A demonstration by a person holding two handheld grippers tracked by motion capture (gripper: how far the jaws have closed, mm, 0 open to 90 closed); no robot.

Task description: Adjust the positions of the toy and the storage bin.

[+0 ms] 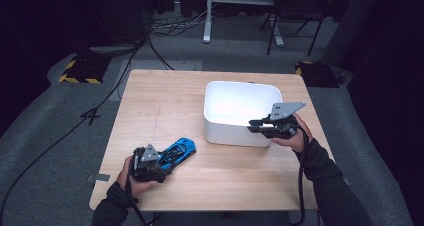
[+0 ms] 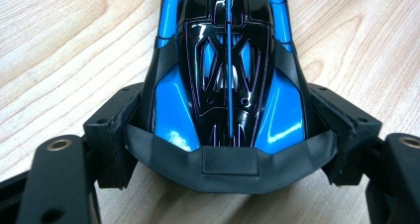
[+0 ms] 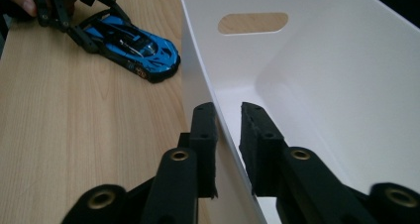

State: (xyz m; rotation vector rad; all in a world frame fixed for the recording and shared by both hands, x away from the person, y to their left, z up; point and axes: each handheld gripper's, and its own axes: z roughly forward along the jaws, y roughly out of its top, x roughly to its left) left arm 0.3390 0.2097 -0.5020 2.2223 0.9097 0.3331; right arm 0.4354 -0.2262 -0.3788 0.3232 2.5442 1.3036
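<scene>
The blue toy car (image 1: 178, 151) lies on the wooden tabletop (image 1: 165, 106) near the front edge, left of the middle, its nose pointing toward the far right and its tail toward the front left corner. The left gripper (image 1: 159, 162) sits at that tail, and in the left gripper view its jaws are pressed against the car's (image 2: 228, 80) two rear flanks, pinching it while the wheels rest on the wood. The white bin (image 1: 243, 113) stands on the right half of the tabletop, its far wall close to the far edge and its right wall near the right edge, with a strip of bare wood between its front wall and the front edge. The right gripper (image 1: 254, 125) is at the bin's front right corner; in the right gripper view one jaw stands outside the front wall (image 3: 203, 75) and the other inside, straddling the rim, slightly spread with a narrow gap showing beside the wall, so no firm pinch can be seen. Between the car's nose and the bin's left wall the wood is open. The whole left half beyond the car, up to the far left corner, is bare too. Past the table, cables (image 1: 100, 106) trail over the grey floor, a yellow-and-black striped base (image 1: 80, 71) stands off the far left corner, and a dark chair (image 1: 292, 16) stands beyond the far edge.
</scene>
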